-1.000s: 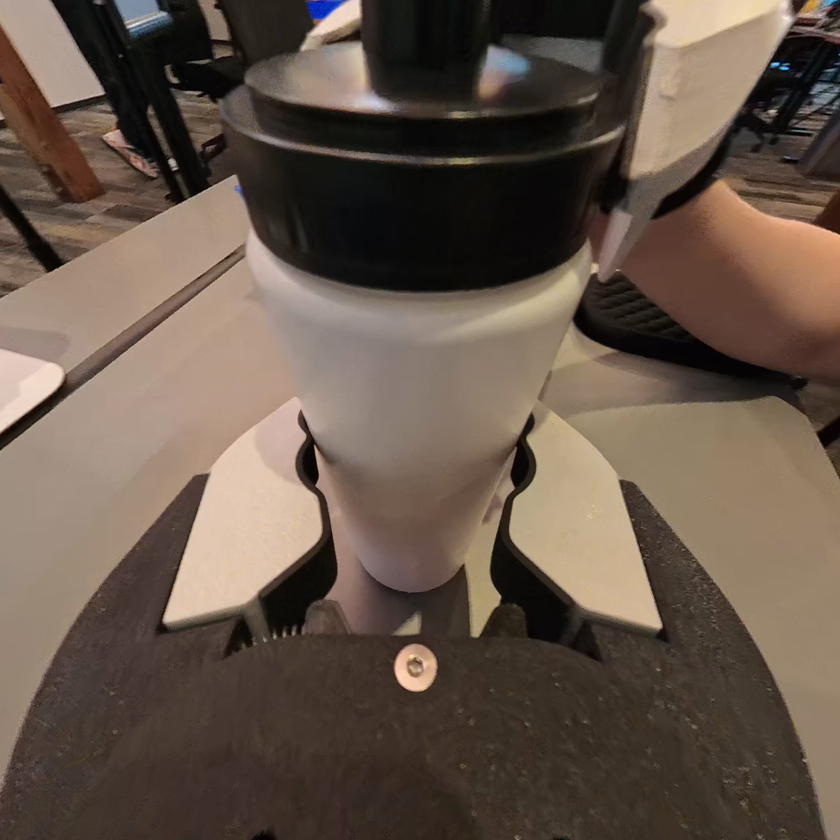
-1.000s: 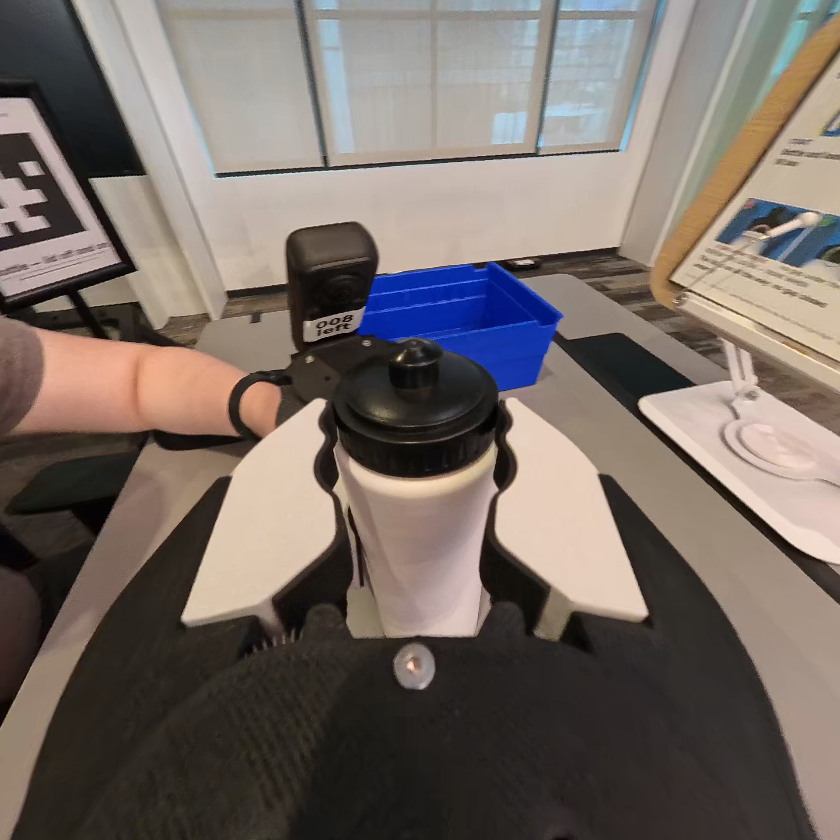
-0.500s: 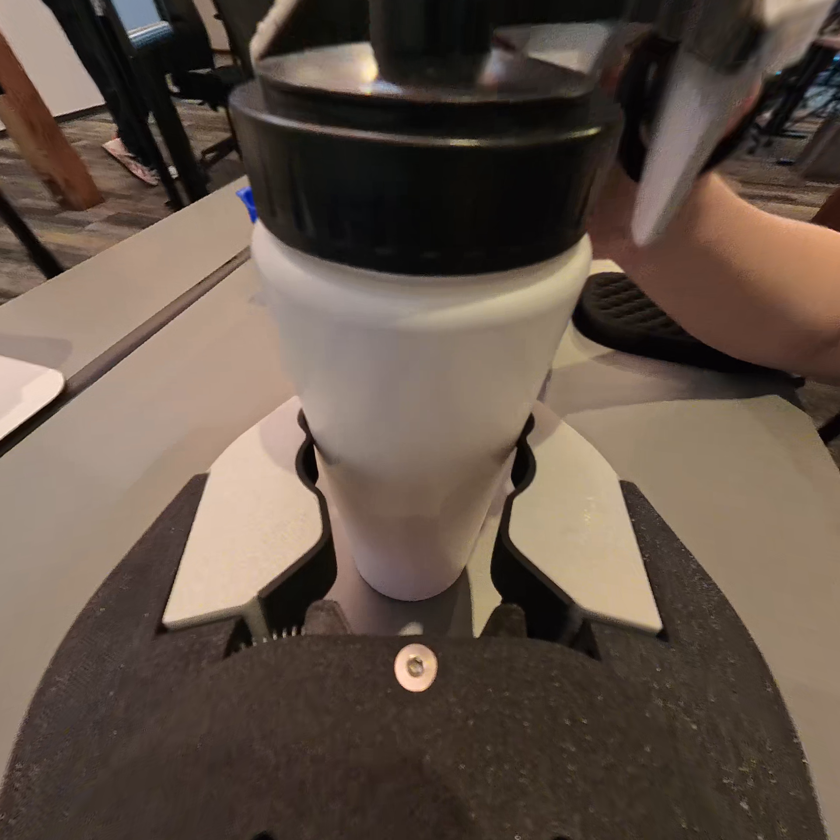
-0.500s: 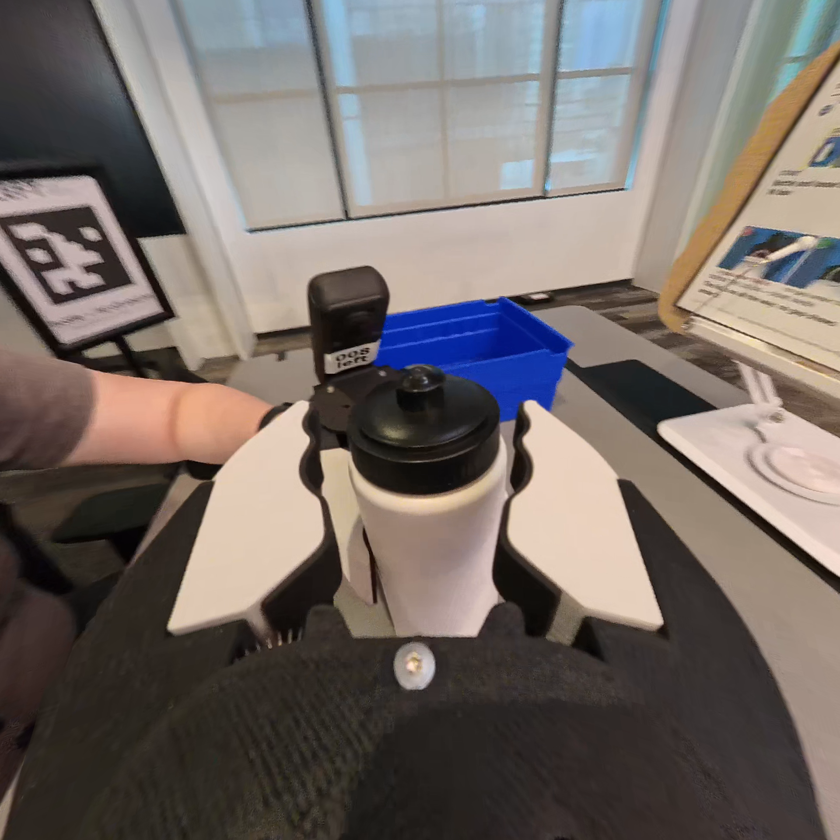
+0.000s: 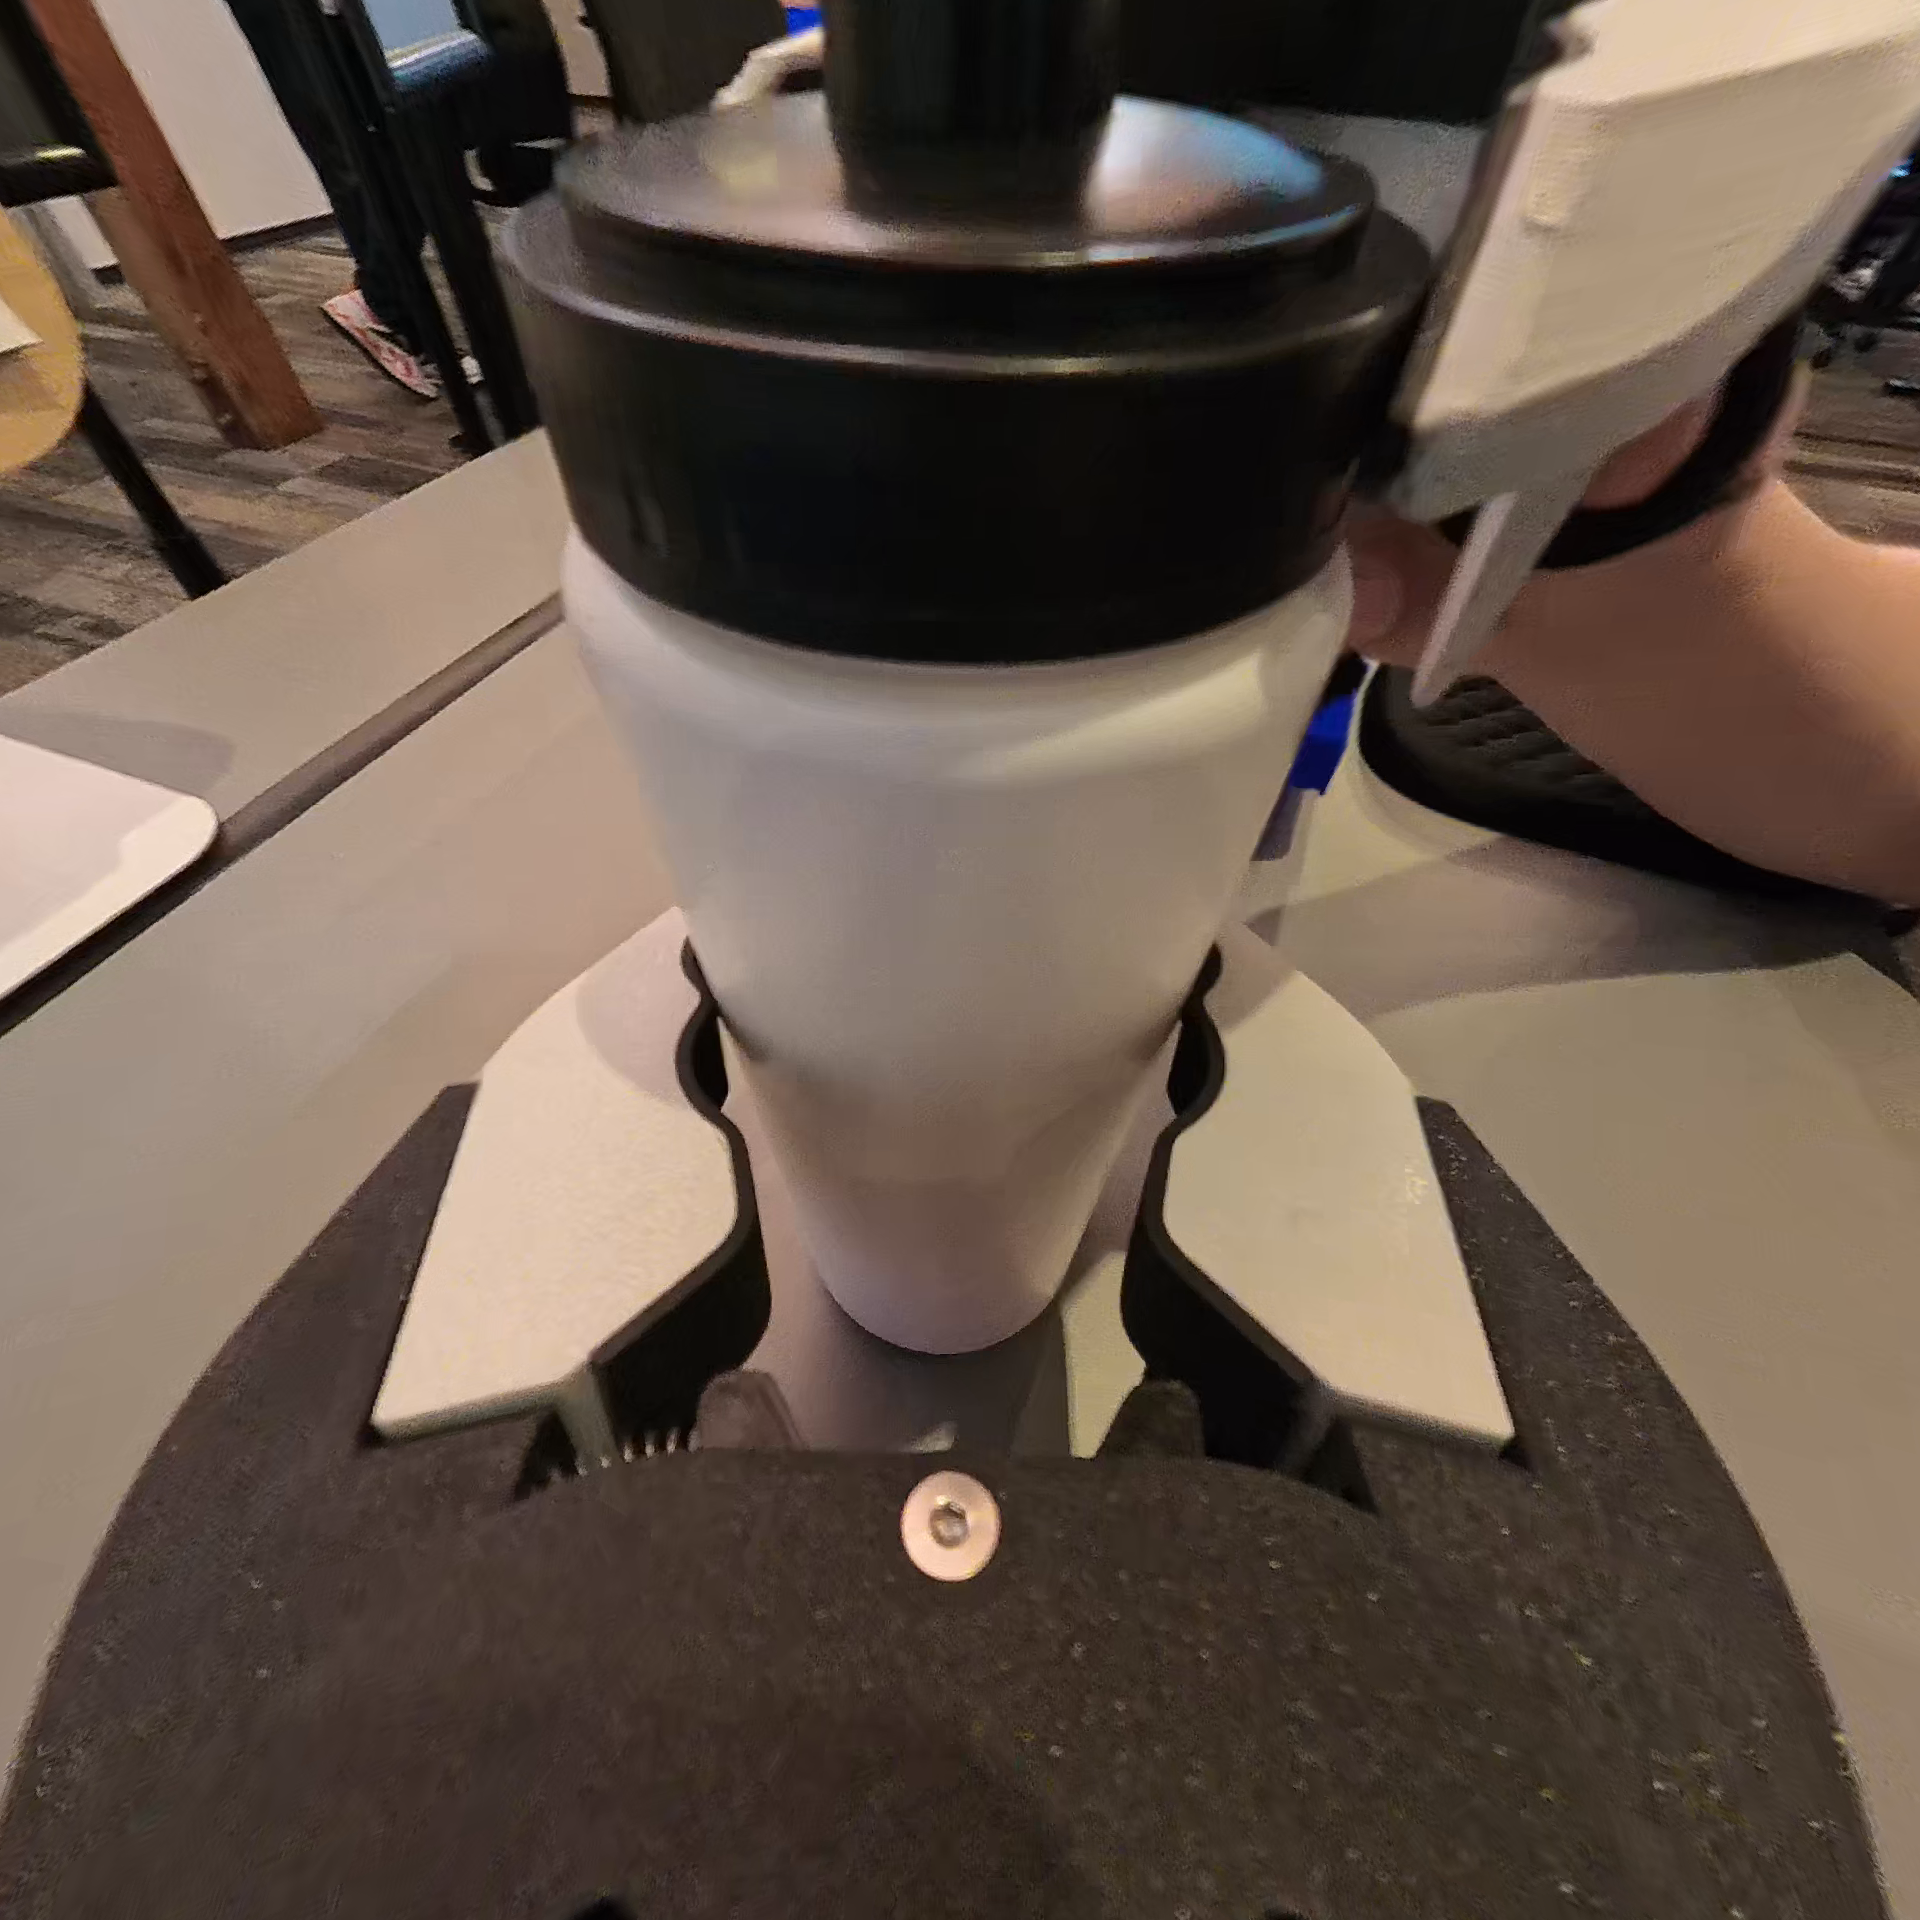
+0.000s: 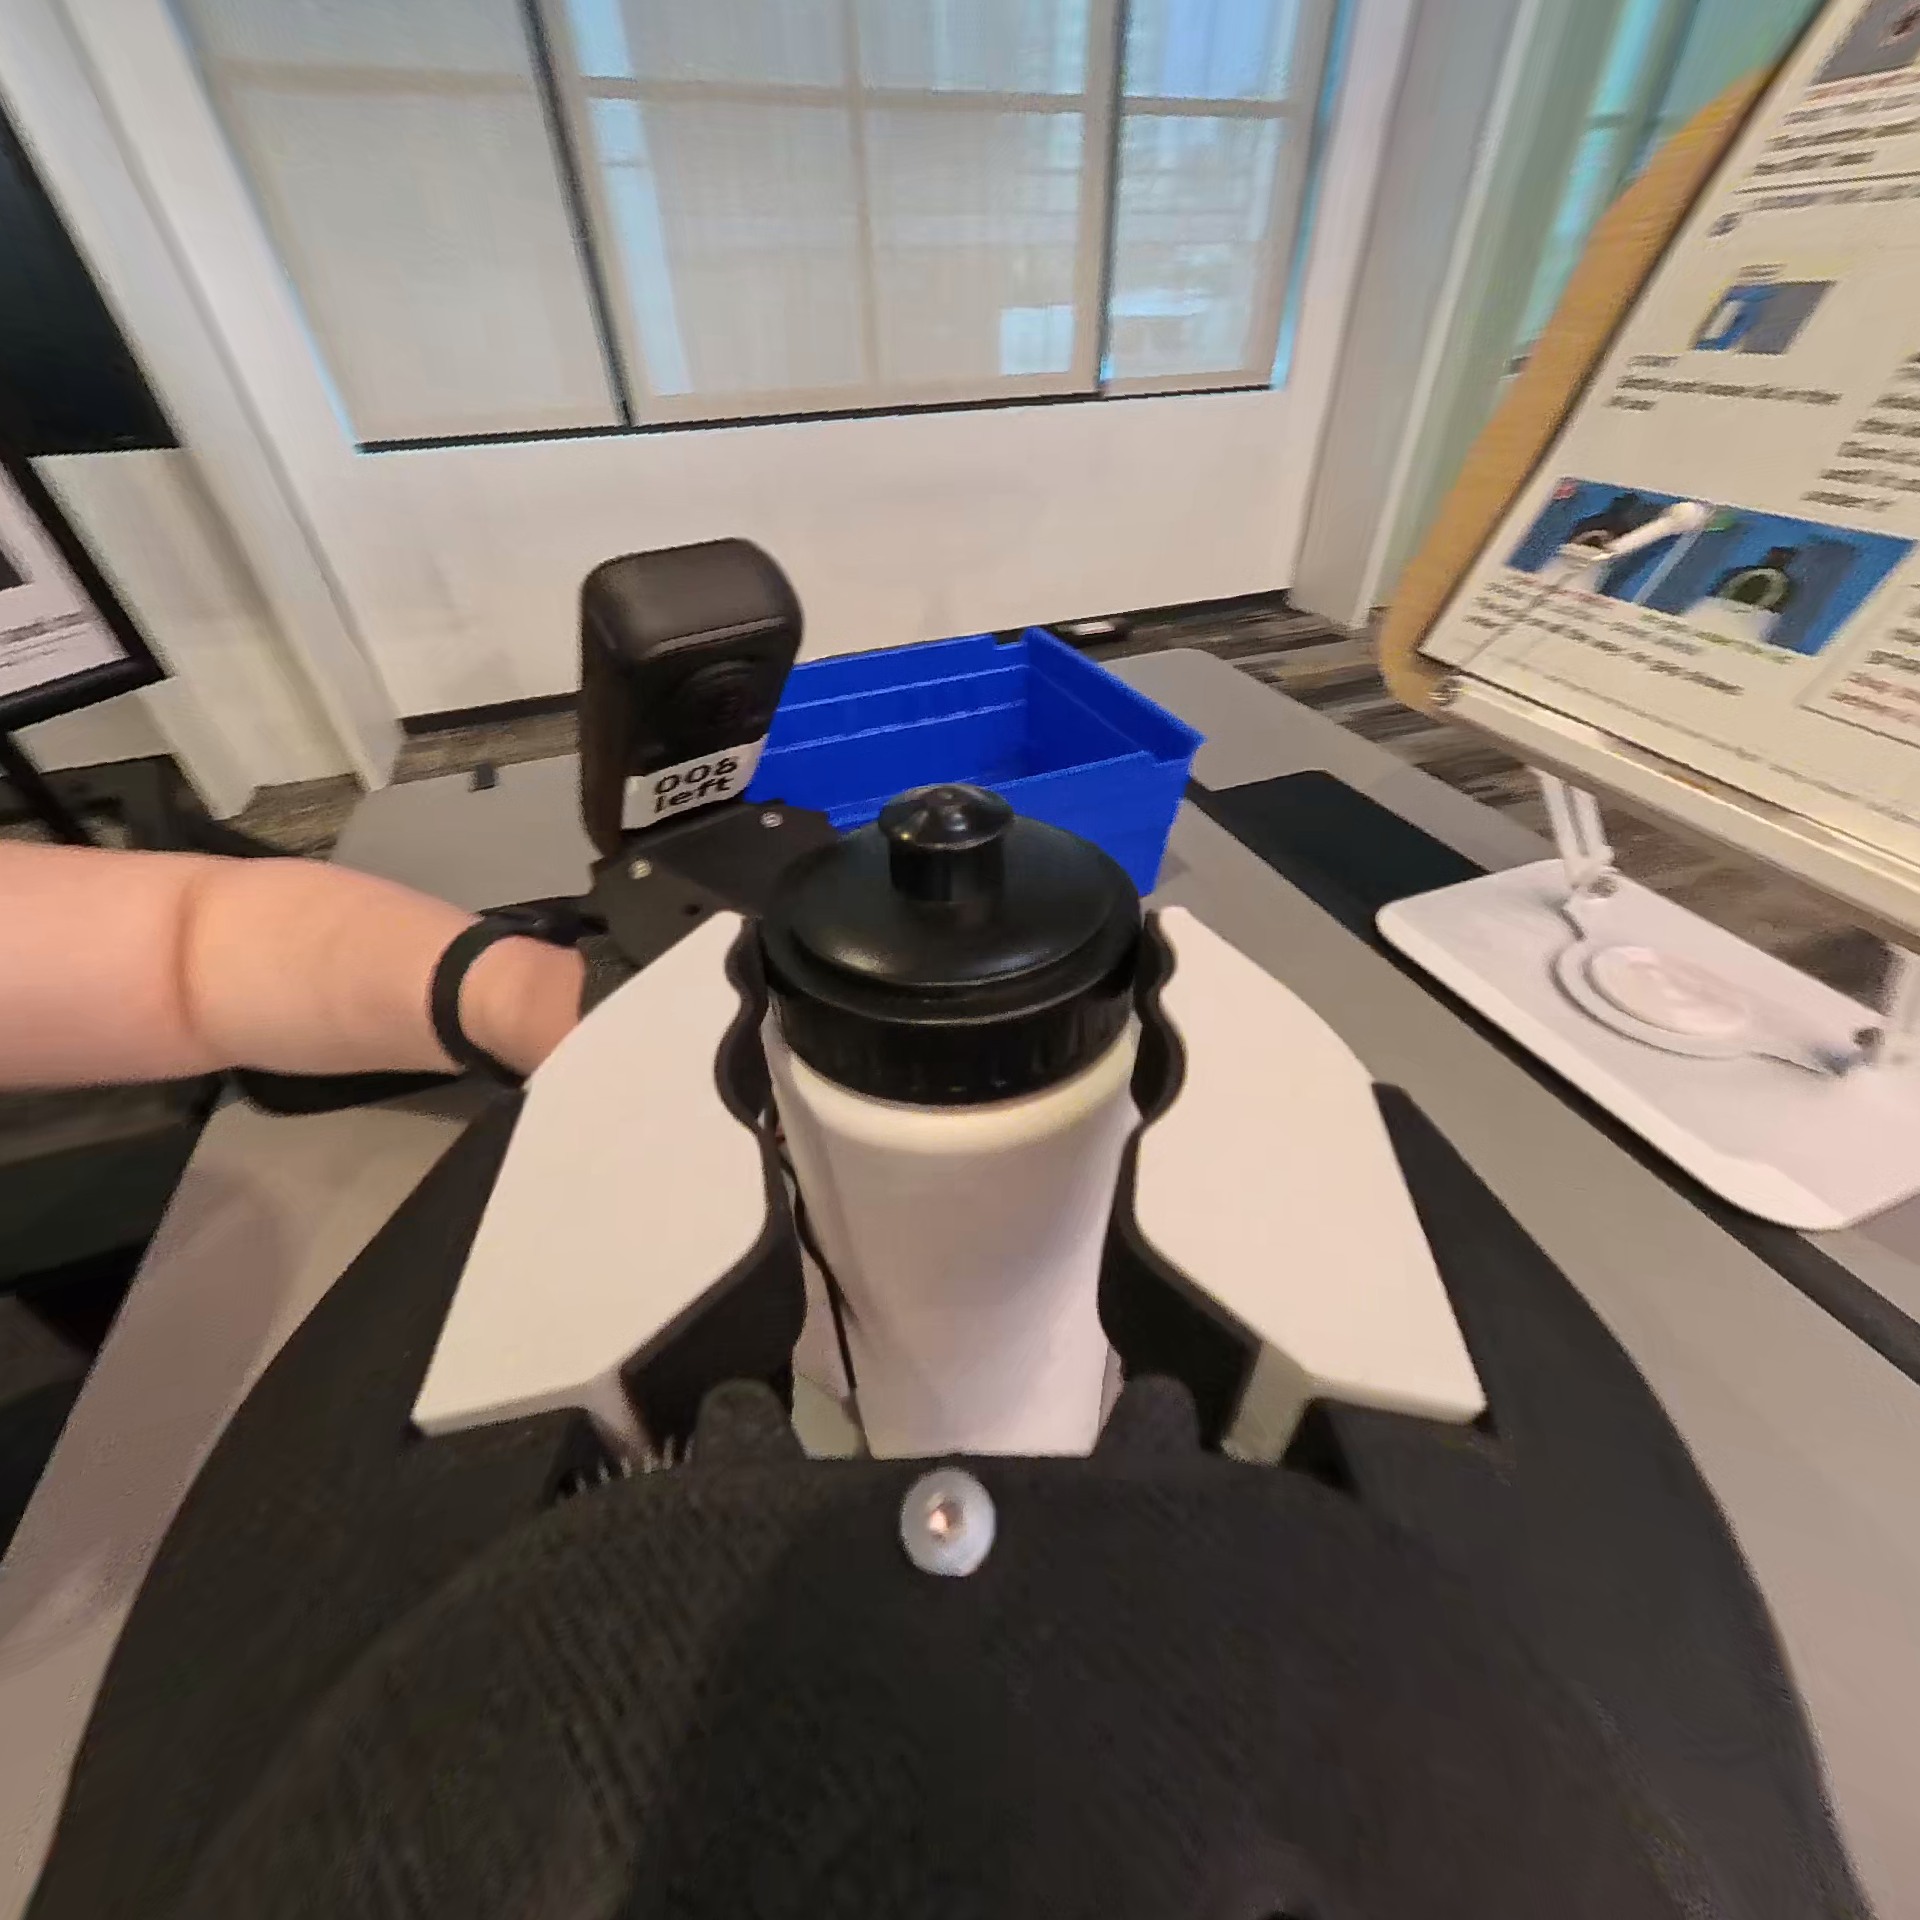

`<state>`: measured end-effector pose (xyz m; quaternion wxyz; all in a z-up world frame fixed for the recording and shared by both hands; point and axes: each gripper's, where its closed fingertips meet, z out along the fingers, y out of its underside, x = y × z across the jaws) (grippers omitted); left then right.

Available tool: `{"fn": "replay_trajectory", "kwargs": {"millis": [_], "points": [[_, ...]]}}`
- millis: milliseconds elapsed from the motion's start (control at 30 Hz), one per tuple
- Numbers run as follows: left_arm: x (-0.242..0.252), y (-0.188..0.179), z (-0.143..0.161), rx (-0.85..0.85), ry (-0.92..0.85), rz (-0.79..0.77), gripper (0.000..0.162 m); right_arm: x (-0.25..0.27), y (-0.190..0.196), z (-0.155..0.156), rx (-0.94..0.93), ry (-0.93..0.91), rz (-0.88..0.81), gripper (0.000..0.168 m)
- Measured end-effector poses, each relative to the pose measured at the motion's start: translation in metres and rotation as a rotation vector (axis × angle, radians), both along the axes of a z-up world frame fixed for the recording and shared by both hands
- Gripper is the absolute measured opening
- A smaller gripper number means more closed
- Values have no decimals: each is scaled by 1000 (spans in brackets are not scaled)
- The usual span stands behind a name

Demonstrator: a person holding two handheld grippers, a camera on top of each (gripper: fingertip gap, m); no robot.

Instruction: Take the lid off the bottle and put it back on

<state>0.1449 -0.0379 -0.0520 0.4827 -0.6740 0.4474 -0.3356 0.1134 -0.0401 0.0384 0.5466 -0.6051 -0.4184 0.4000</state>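
A white bottle with a black screw lid stands upright on the grey table. My left gripper is shut on the lower bottle body, one finger on each side. In the right wrist view my right gripper is shut on the lid, its pads against both lid sides above the white body. One right finger touches the lid's right edge in the left wrist view. The lid sits on the bottle neck.
A blue bin stands behind the bottle. A white stand base with a tilted board is at the right. The left gripper's camera block and a person's forearm are at the left. A white tray corner lies at the table's left.
Half a second ago my right gripper was open around the lid and tilted. Now it has closed on the lid again. The left gripper has kept its hold on the bottle.
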Motion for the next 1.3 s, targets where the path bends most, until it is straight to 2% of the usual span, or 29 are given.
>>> {"fn": "replay_trajectory", "kwargs": {"millis": [167,233,300,467,567,600,667,767,1000,1167,1300], "points": [[-5,7,0,2,12,80,85,-1,7,1,47,35,-262,70],[-4,7,0,5,14,84,85,0,7,1,59,39,-301,70],[-5,7,-1,0,15,80,85,-1,6,1,70,4,-256,70],[-2,2,0,3,-4,-12,85,0,-8,6,9,23,98,84],[2,-5,0,12,-13,-75,85,6,-7,3,-56,61,184,82],[3,-6,0,15,-12,-77,85,6,-8,1,-60,57,208,77],[3,-6,0,16,-12,-74,85,6,-6,0,-7,43,186,70],[1,-3,0,12,-7,-50,85,3,-3,0,4,33,115,69],[-8,8,0,-10,3,80,85,-5,4,1,46,112,-204,68],[-7,7,-1,-3,10,56,85,-7,2,1,119,25,-180,68],[-8,4,-1,-37,1,3,85,-4,-1,3,14,43,-21,69]]}}
